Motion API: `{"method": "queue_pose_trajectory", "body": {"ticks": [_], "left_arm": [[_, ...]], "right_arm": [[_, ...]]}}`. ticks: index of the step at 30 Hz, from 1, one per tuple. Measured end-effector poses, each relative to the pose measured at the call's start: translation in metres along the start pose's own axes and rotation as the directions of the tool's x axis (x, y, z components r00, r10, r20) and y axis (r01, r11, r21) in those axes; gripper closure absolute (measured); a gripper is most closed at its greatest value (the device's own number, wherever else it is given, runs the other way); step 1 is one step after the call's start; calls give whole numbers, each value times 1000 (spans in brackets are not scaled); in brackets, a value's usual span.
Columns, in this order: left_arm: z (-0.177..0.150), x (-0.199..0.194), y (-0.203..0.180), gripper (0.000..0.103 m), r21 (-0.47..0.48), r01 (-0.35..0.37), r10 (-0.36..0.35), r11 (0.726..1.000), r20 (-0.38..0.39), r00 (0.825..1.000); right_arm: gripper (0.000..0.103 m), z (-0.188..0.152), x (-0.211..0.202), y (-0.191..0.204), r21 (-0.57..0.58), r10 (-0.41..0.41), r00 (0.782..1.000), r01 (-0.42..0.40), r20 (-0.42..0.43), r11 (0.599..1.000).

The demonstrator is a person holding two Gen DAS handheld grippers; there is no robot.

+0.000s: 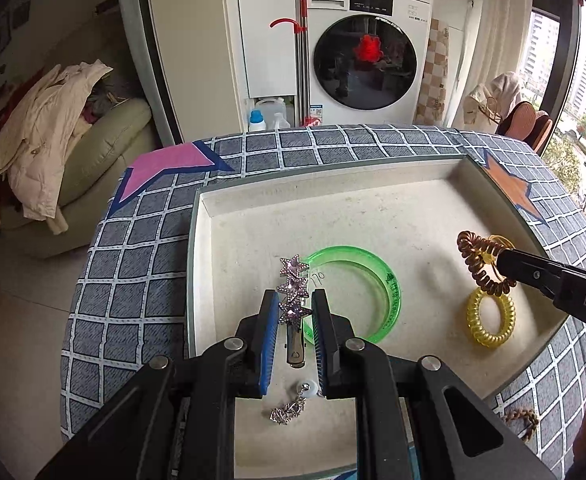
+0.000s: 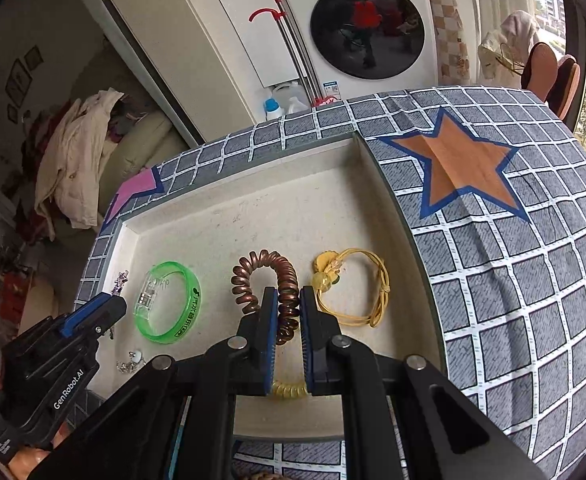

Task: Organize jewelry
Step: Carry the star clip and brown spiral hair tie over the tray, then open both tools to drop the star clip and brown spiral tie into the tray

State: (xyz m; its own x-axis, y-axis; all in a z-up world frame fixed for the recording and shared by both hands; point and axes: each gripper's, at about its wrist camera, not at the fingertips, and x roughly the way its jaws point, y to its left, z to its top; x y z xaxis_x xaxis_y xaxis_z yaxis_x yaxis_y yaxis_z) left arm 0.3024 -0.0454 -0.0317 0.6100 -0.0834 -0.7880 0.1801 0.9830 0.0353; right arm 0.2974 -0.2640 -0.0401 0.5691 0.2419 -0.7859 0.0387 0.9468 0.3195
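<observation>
Only right wrist view shows yellow cord bracelet (image 2: 353, 292), left view hides it

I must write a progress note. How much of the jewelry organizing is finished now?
Already in the tray: green bangle, yellow cord bracelet, yellow coil tie, small silver chain. In hand: the left gripper holds a star hair clip, the right gripper a brown coil tie, both above the tray. Left: a braided piece on the cloth outside.
</observation>
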Motion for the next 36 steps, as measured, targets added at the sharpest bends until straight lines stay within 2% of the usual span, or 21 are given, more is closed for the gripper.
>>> {"method": "queue_pose_trajectory", "body": {"ticks": [6,16,18,20,21,27,35,36], "left_arm": [[-7,13,-3,67,14,-18,18,1000,-15,1000],[-9,12,-6,67,11,-38,38,999,-4,999],[-10,6,-5,67,6,-37,37,999,8,999],[-10,1,-6,67,11,-32,31,999,20,999],[-10,0,-6,67,13,-30,30,999,21,999],[-11,-18,-4,67,-23,-14,15,1000,51,999],[-25,-51,-4,66,-15,18,-17,1000,78,997],[-29,-54,-4,57,-17,19,-17,1000,77,997]], "right_arm": [[91,-6,9,0,-30,-37,999,37,1,999],[90,-8,11,-4,-21,-38,999,38,-14,999],[84,-10,10,-6,-9,-23,1000,23,-14,1000],[57,-10,5,-7,5,-7,1000,7,-5,1000],[53,-11,3,-7,10,-2,1000,2,5,1000],[52,-17,-18,-2,8,13,998,-14,54,1000],[51,-34,-48,1,27,29,996,-32,90,999],[51,-38,-53,0,25,30,995,-33,92,999]]}}
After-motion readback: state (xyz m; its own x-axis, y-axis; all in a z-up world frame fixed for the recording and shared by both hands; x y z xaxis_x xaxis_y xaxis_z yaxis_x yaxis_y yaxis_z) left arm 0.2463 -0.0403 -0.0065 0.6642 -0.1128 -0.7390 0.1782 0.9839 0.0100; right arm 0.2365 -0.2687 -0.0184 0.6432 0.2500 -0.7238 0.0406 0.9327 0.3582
